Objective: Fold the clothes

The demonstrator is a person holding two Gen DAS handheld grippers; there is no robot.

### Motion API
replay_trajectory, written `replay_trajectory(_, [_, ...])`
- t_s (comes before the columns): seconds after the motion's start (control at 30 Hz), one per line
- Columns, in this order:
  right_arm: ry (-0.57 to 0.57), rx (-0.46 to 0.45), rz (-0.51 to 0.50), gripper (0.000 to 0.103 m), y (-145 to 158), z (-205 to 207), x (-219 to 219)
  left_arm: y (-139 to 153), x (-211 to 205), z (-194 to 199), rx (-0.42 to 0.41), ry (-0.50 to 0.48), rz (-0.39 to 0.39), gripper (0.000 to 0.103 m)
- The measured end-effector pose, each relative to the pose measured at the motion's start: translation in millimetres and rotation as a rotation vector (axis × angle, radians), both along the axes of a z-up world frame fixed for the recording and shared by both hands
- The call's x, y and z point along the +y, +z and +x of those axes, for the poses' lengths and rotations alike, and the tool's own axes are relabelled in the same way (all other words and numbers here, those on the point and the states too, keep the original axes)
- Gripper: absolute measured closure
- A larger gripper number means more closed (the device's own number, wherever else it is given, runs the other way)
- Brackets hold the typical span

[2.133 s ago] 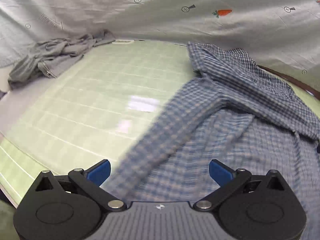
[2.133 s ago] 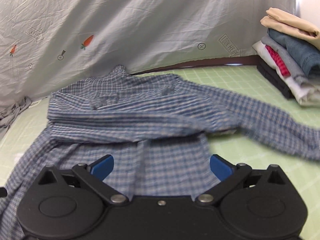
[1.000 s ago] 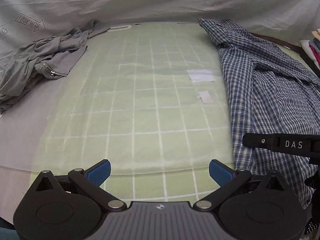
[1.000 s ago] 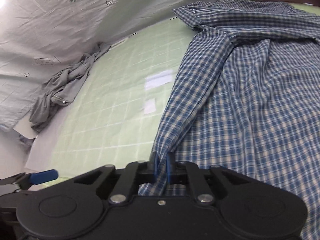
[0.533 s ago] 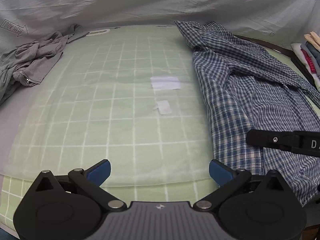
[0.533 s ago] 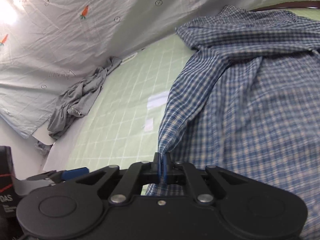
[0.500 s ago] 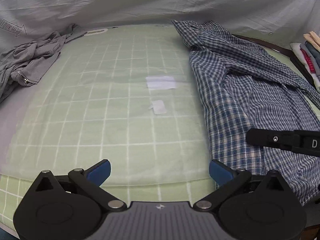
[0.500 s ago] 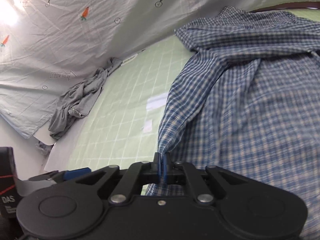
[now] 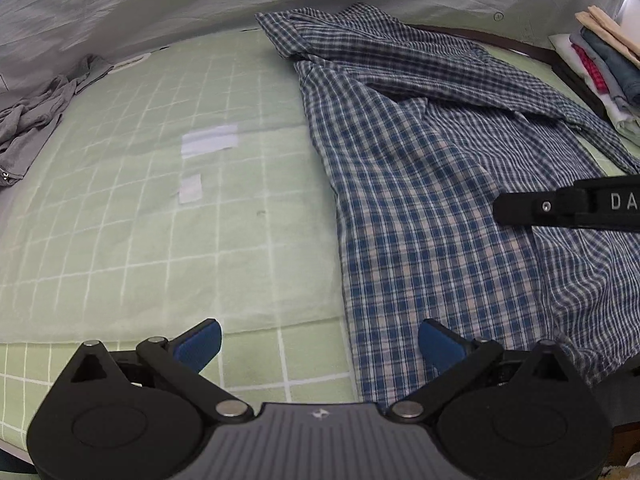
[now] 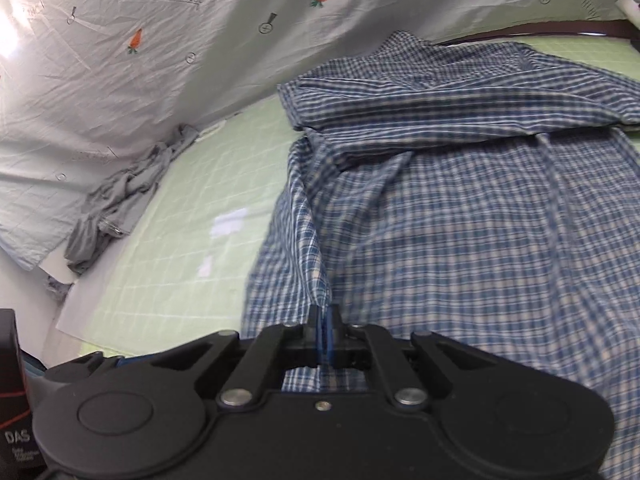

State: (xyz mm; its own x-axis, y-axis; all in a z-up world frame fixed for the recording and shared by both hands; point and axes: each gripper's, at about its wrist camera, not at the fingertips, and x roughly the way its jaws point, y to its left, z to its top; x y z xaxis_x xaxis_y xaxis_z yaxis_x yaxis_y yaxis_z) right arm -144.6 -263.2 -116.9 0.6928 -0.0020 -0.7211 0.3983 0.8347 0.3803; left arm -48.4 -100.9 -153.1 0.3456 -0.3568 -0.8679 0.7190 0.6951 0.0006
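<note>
Right wrist view: blue plaid shirt (image 10: 460,208) spread over right part of green grid mat (image 10: 192,240), hem edge lifted. Right gripper (image 10: 325,334) pinched tight on that hem fold. Left gripper (image 9: 318,344) jaws wide apart, holding nothing, low over mat edge just beside shirt hem. Crumpled grey garment (image 9: 28,124) far left. Folded clothes stack (image 9: 604,60) far right. Carrot-print sheet (image 10: 160,60) behind.

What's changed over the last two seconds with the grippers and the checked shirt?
The right gripper, open two seconds ago, has shut on the near edge of the checked shirt and is lifting it into a ridge. The left gripper stayed open and has swung off the shirt, so the hem now lies between its fingers over the green mat. The grey garment and the folded pile haven't moved.
</note>
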Motion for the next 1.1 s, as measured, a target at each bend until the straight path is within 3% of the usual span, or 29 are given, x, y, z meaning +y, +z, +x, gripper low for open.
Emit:
replay_trajectory(0.43, [0.036, 0.167, -0.074, 0.095, -35.5, 10.2, 1.2, -14.3, -4.1, 5.8, 0.022, 0.004, 0.103, 0.0])
replay_trajectory(0.77, [-0.072, 0.112, -0.079, 0.052, -17.2, 4.8, -33.3, 4.8, -8.9, 26.6, 0.017, 0.09, 0.03, 0.0])
replay_trajectory(1.1, [-0.238, 0.068, -0.057, 0.026, -14.4, 3.8, -88.1, 16.5, -29.7, 68.3, 0.009, 0.205, -0.034, 0.0])
